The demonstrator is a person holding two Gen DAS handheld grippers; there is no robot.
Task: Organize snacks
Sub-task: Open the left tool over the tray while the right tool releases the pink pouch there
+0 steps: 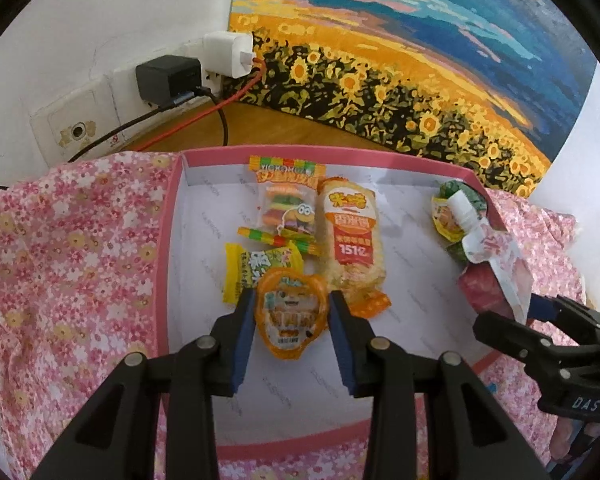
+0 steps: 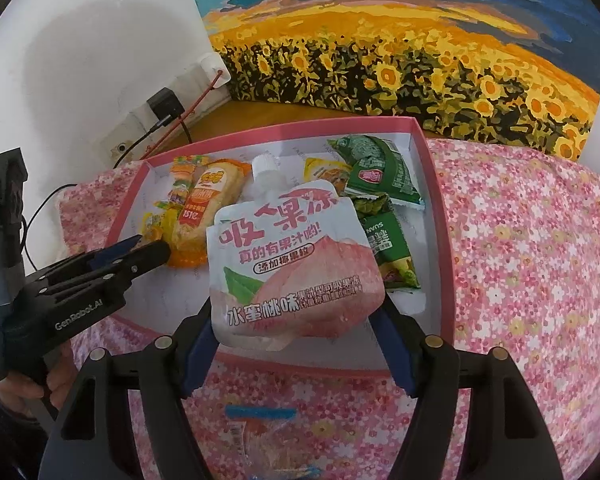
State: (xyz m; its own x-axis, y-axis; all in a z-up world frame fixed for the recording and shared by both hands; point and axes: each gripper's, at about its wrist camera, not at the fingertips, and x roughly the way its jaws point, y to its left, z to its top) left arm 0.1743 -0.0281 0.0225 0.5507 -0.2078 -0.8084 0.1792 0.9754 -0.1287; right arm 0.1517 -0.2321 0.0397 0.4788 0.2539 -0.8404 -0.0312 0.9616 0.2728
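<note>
A pink-rimmed box (image 1: 300, 152) with a white floor lies on a flowered cloth and holds several snacks. My left gripper (image 1: 290, 300) has its blue pads against both sides of an orange jelly cup (image 1: 290, 314) on the box floor. Beyond it lie a yellow candy pack (image 1: 260, 268), a burger gummy pack (image 1: 286, 204) and a rice cracker pack (image 1: 350, 236). My right gripper (image 2: 296, 308) is shut on a peach jelly pouch (image 2: 292, 264), held over the box's near right part. Green packets (image 2: 380, 176) lie behind the pouch. The right gripper also shows in the left wrist view (image 1: 540, 312).
A sunflower painting (image 1: 400, 60) leans against the wall behind the box. Wall sockets with a black charger (image 1: 166, 78), a white charger (image 1: 228, 54) and cables sit at back left. Another clear snack pack (image 2: 276, 444) lies on the flowered cloth (image 2: 540, 260) under my right gripper.
</note>
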